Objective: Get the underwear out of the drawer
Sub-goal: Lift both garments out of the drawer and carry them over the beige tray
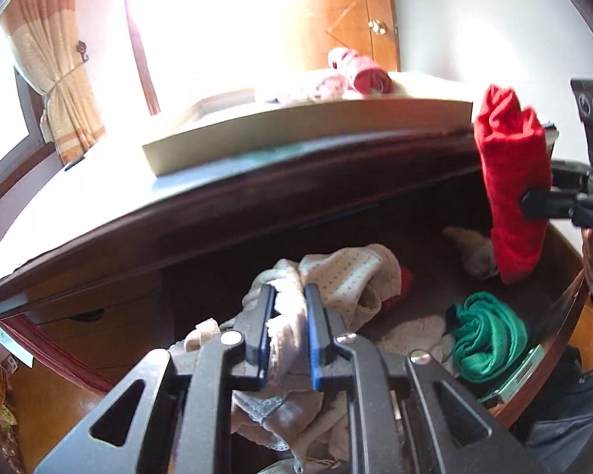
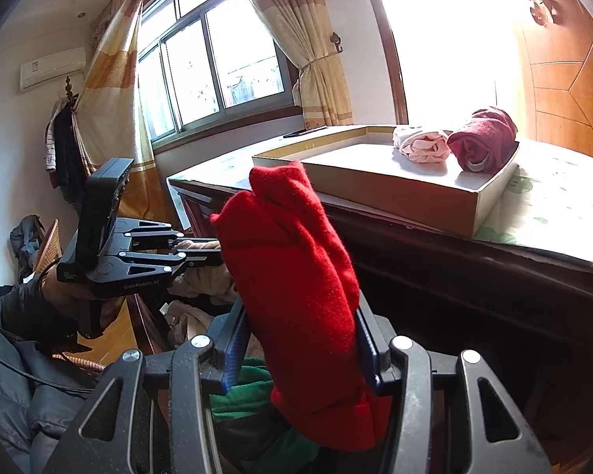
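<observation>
A beige garment [image 1: 288,324] is pinched by the left tongs [image 1: 290,296] above the open drawer [image 1: 565,296]. A red roll of underwear [image 2: 296,276] is clamped upright in the right tongs [image 2: 300,324]. Farther back, two rolled pieces [image 2: 454,144] are seen in a shallow box [image 2: 395,193] on the bench [image 2: 553,205].

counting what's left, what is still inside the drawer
In the drawer: a rolled green garment, a beige pile pinched by the left hand-held gripper, a beige piece at the back. Anything under the pile is covered.
</observation>
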